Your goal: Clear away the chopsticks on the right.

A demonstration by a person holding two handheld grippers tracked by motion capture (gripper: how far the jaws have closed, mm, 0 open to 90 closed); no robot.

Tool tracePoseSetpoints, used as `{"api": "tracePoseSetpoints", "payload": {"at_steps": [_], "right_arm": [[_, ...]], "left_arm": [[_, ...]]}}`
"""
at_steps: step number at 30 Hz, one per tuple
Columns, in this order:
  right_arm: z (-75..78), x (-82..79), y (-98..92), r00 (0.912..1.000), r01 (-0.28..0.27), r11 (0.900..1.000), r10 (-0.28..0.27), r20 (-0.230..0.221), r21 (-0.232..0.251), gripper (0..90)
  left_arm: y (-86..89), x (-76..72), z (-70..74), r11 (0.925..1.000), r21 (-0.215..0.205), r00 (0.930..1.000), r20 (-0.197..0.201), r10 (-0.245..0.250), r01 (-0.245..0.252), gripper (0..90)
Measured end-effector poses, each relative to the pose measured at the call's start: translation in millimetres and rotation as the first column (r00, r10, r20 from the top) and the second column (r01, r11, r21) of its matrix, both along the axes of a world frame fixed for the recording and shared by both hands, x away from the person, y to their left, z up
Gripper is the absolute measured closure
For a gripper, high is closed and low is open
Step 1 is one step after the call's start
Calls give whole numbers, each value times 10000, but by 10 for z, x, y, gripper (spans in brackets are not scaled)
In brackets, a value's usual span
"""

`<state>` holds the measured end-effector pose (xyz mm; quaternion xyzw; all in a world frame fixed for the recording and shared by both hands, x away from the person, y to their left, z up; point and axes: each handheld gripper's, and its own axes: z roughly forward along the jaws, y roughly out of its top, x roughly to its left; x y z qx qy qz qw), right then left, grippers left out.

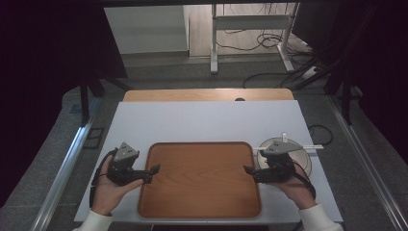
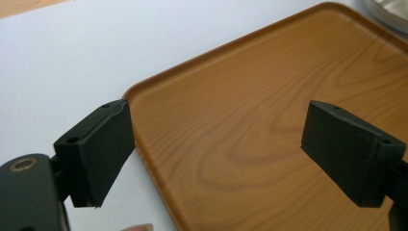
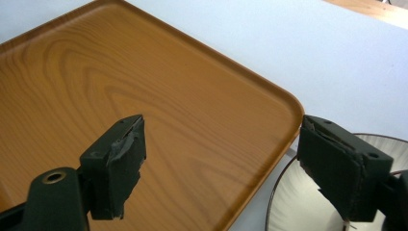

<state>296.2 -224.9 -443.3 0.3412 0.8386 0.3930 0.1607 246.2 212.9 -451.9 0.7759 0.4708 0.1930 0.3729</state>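
While the left tongs (image 1: pixel 153 170) hover wide apart and empty at the left rim of the rectangular wood-grain tray (image 1: pixel 199 178), the tray lies bare on the white counter (image 1: pixel 202 120). At the tray's right rim the right tongs (image 1: pixel 248 171) gape, also empty, above a round silvery plate (image 1: pixel 300 161).
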Motion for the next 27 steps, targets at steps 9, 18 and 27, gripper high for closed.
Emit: {"api": "tracePoseSetpoints", "payload": {"at_steps": [9,18,27], "right_arm": [[38,3,-83,10000,-1,9998,1,41,189,211],[91,-17,-54,10000,-16,9995,13,88,307,214],[126,-1,-107,9999,88,9999,-89,65,132,258]], "left_arm": [[-9,43,-59,9989,441,9998,-139,131,-125,100],[13,-13,-65,9990,431,9997,-210,89,-80,105],[15,-60,49,9991,423,10000,97,13,-17,105]]}}
